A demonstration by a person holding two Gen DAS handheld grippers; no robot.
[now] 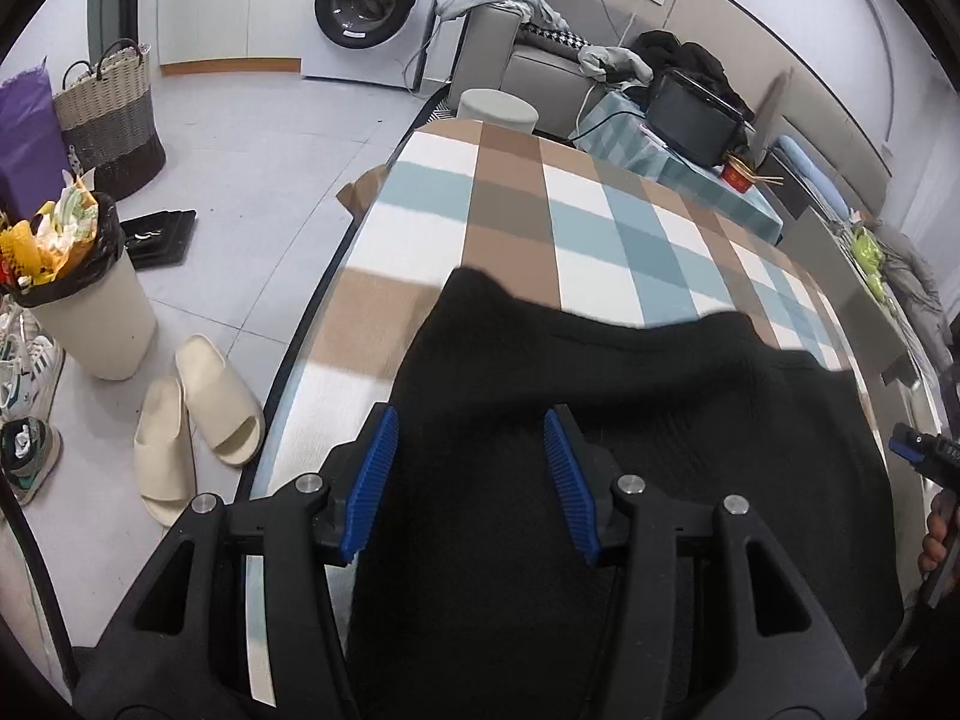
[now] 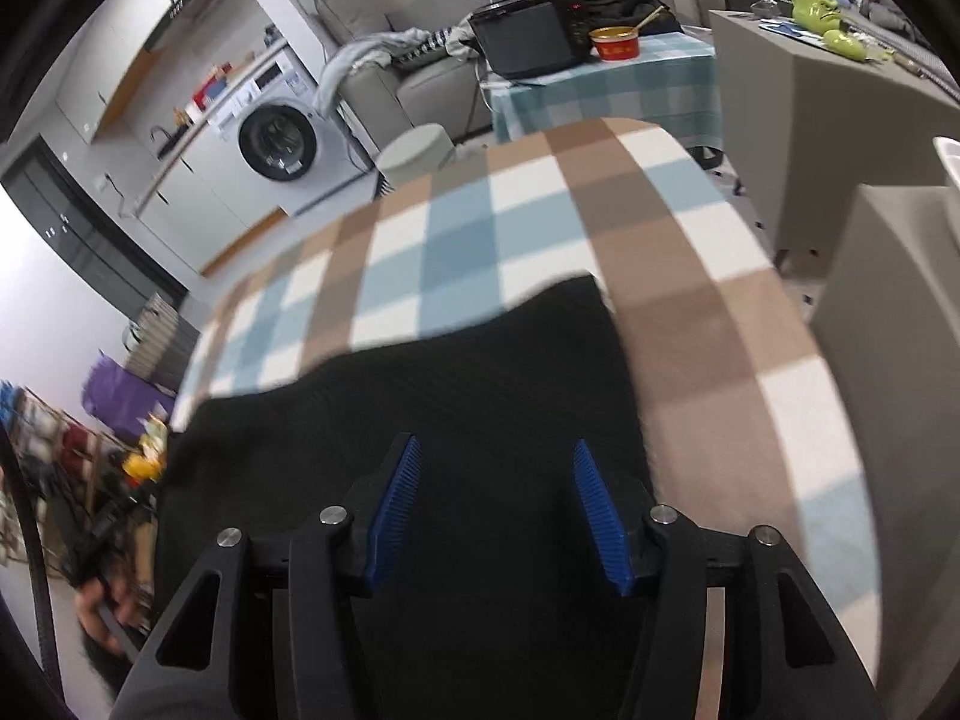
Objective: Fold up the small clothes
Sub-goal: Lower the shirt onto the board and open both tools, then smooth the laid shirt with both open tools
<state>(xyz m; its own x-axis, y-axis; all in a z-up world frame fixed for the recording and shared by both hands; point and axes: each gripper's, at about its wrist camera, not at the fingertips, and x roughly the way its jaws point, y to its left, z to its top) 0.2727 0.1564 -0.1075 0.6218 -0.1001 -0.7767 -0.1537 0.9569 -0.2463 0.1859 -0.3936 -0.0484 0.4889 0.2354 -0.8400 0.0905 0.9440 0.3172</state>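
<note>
A black knitted garment (image 1: 600,420) lies flat on the checked tablecloth (image 1: 540,210) at the near edge of the table. My left gripper (image 1: 471,420) hangs over the garment's left part with its blue pads wide apart and nothing between them. My right gripper (image 2: 495,450) hangs over the garment (image 2: 450,396) toward its right side, also wide open and empty. The right gripper's tip also shows at the right edge of the left wrist view (image 1: 918,450). The garment's near part is hidden under both grippers.
The table's left edge drops to a tiled floor with cream slippers (image 1: 192,420), a full bin (image 1: 90,288) and a woven basket (image 1: 114,114). A washing machine (image 1: 372,6), a sofa and a side table with a black box (image 2: 528,39) stand beyond. A grey cabinet (image 2: 840,120) stands at the right.
</note>
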